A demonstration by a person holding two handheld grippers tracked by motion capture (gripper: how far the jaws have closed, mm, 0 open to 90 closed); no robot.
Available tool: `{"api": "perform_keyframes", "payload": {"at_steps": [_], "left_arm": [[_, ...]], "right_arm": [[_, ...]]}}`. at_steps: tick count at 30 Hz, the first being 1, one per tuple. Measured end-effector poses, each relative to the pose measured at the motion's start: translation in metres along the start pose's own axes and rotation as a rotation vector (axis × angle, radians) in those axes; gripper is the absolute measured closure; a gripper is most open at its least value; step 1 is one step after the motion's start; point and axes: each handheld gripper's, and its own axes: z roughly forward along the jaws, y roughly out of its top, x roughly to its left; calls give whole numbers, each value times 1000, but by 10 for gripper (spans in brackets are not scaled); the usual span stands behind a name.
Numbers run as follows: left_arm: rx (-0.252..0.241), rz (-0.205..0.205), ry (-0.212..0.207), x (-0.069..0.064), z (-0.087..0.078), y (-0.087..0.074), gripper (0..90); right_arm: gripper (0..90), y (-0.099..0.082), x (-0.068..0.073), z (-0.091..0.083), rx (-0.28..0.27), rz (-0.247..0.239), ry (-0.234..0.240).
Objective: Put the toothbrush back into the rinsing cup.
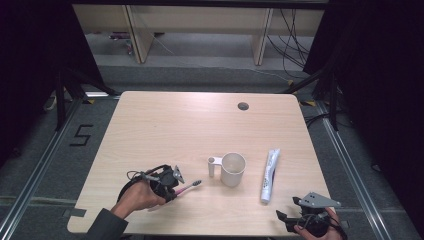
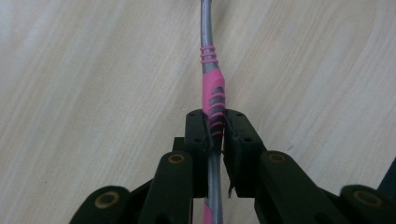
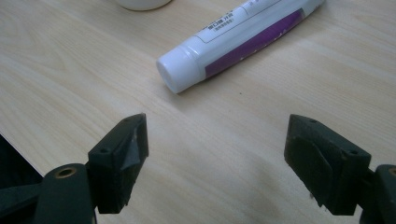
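Where your left gripper (image 2: 215,128) meets the toothbrush (image 2: 214,95), its jaws are pinched nearly together on the pink ribbed grip of the handle, which runs between the pads and on toward the bristle end. That is a sound place to hold: the ribbing gives bite, while the smooth grey shaft beyond would slide more easily. Expect the toothbrush to be light, stiff with a little flex, and prone to swivelling in a narrow pinch, so keep it aligned with the jaws. In the high view it lies low over the table (image 1: 165,125), perhaps resting on it, head pointing toward the cup (image 1: 233,169). Your right gripper (image 3: 217,161) stands wide open and holds nothing, its jaws near the capped end of the toothpaste tube (image 3: 238,39), apart from it.
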Motion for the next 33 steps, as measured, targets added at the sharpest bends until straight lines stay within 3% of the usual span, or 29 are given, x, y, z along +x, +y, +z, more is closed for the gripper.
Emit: {"api": "perform_keyframes", "payload": {"at_steps": [1,2,4,5,8,10,11,13,14,15,18,20,21,24,25,27,30,33], "left_arm": [[-11,-6,5,0,-2,0,794],[-29,16,11,2,-6,0,795],[-36,3,6,1,-8,-1,794],[-47,11,10,2,-9,-1,794],[-71,10,19,3,-14,-2,795],[-128,-2,15,5,-20,-4,795],[-128,-2,15,5,-20,-4,795],[-211,-37,23,7,-26,-8,795],[-211,-37,23,7,-26,-8,795],[-269,-59,29,9,-31,-11,795],[-319,-88,35,11,-35,-14,795],[-407,-130,48,13,-39,-17,795],[-407,-130,48,13,-39,-17,796],[-516,-176,72,16,-44,-20,796],[-516,-176,72,16,-44,-20,796],[-590,-209,85,16,-46,-19,796],[-632,-217,89,16,-46,-18,796],[-732,-254,112,15,-47,-13,797]], "right_arm": [[228,0,0,0,0,0,0],[228,0,0,0,-1,4,4],[228,0,0,0,-3,2,-1],[228,0,2,0,6,26,12],[228,0,1,0,-3,18,13],[228,0,3,0,6,44,17],[228,0,3,0,6,44,17],[229,0,1,0,-8,25,14],[229,0,1,0,-10,23,12],[228,0,1,0,-9,22,11],[228,0,1,0,-12,20,5],[229,0,1,0,-14,20,4],[229,0,1,0,-14,20,4],[229,0,0,-1,-9,19,6],[229,0,0,-1,-9,19,6],[229,0,1,0,-8,26,3],[229,0,1,-1,-7,27,7],[229,0,0,-1,-9,21,9]]}}
